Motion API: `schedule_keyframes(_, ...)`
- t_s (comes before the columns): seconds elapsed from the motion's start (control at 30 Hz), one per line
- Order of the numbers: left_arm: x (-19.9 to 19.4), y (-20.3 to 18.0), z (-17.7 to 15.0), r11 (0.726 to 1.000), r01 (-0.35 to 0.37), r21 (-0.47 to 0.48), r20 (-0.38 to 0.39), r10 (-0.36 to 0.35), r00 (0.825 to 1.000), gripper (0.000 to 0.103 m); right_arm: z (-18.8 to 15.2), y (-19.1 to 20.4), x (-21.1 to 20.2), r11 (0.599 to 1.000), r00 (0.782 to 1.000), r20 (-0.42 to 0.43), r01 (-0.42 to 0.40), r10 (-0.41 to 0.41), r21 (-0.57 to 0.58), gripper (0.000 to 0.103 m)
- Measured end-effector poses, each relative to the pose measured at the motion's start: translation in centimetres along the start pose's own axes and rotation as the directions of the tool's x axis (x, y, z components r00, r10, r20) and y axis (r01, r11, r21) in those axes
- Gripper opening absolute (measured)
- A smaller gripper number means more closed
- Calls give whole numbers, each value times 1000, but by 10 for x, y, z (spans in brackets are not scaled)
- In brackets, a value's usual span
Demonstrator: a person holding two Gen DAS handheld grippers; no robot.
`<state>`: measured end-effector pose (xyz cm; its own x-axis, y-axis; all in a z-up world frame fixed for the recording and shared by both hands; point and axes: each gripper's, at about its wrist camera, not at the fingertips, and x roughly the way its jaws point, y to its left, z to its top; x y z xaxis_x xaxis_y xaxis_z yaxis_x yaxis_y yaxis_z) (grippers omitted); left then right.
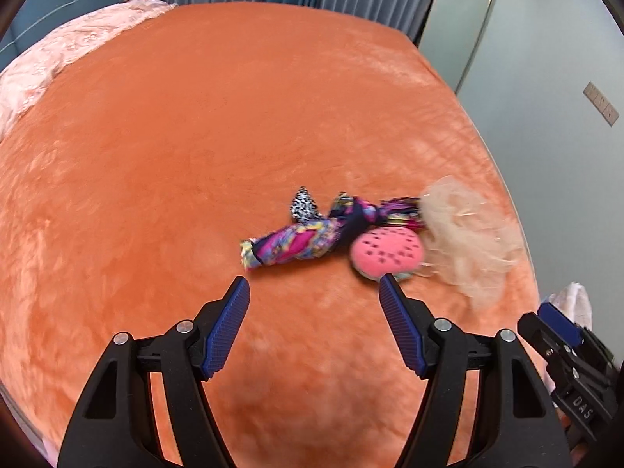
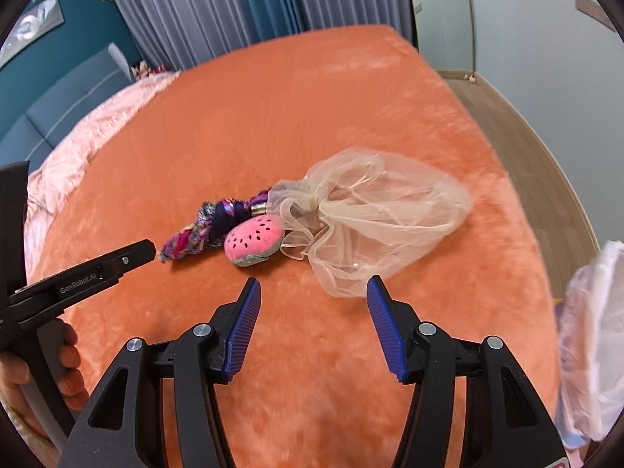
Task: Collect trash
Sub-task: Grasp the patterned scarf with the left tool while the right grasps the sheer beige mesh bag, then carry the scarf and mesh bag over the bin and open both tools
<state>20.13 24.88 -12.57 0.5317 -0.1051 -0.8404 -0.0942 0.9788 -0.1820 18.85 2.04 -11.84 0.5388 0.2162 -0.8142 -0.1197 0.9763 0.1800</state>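
Your left gripper (image 1: 314,286) & right gripper (image 2: 312,286), fingers wide, nothing held, trash on orange plush bed (image 2: 273,117): sheer beige mesh bag (image 2: 374,218), pink watermelon plush (image 2: 255,240), multicolour twisted cloth (image 1: 296,243), all touching.

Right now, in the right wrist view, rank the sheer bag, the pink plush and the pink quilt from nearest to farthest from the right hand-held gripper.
From the right hand-held gripper:
1. Sheer bag, just ahead, right.
2. Pink plush, ahead, left.
3. Pink quilt, far left edge of the bed.
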Motion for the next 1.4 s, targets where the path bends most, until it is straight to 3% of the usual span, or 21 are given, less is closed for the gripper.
schedule_keyframes(0.33,66,11,18,997,46,54,-77,-42,996,64,16,4,71,1000,997,-73,24,-24,1,55)
schedule_keyframes(0.4,75,8,18,997,58,52,-91,-53,994,52,17,3,78,1000,997,-77,25,-25,9,55)
schedule_keyframes(0.47,82,6,17,997,73,36,-107,-69,992,39,17,2,82,1000,996,-84,25,-24,13,46)
schedule_keyframes(0.53,86,6,16,996,88,13,-120,-86,989,23,16,3,86,1000,995,-100,16,-15,14,17)
schedule_keyframes(0.57,85,4,15,995,98,7,-125,-96,987,10,15,3,87,1000,993,-115,8,-6,15,11)
schedule_keyframes(0.6,84,3,14,995,101,5,-127,-99,987,4,14,4,87,1000,993,-121,4,-2,15,4)
schedule_keyframes(0.67,74,1,13,995,100,5,-109,-99,989,3,14,5,82,1000,994,-110,-2,3,10,2)
schedule_keyframes(0.83,32,-12,18,991,135,-5,-44,-135,990,3,23,9,38,999,998,-25,-49,49,22,1)
schedule_keyframes(1.03,-36,-40,24,983,182,19,44,-183,982,3,40,11,-32,994,990,102,-105,102,25,1)
schedule_keyframes(1.4,-154,-126,29,952,272,138,166,-293,942,3,53,-17,-184,987,925,354,-156,134,33,1)
